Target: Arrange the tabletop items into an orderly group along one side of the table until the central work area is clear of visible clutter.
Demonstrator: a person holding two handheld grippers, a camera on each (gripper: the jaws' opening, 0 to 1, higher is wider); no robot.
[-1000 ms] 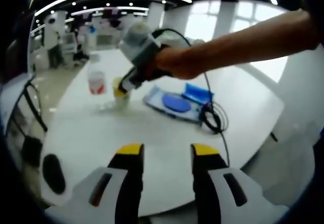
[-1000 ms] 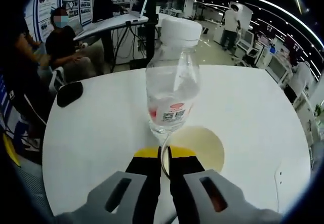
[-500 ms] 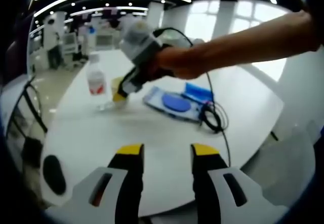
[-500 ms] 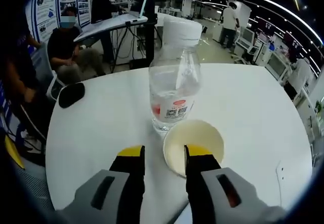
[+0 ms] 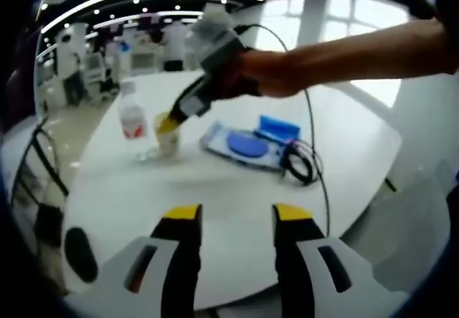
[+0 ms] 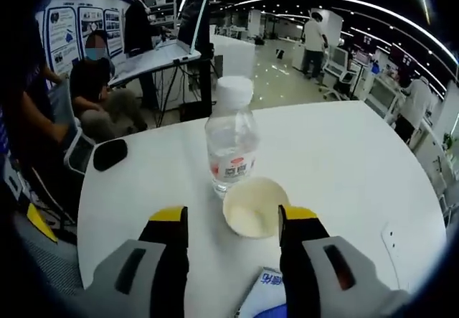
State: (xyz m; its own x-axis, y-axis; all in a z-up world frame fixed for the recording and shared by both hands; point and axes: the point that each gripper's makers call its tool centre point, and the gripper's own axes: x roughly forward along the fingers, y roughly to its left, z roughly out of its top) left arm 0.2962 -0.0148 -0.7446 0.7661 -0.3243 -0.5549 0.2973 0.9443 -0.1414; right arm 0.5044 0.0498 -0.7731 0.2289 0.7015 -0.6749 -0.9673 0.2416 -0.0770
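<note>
Released, the round paper cup stands beside the clear plastic bottle; both grippers' jaws gape.

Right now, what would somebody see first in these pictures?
The clear bottle with a white cap stands upright mid-table, a yellow cup beside it. The right gripper hangs open just behind the cup. In the left gripper view, a blue mat and a coiled black cable lie to the right of them.

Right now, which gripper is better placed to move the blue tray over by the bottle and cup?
The right hand-held gripper, probably: it hovers open beside the cup, with the tray nearby.
</note>
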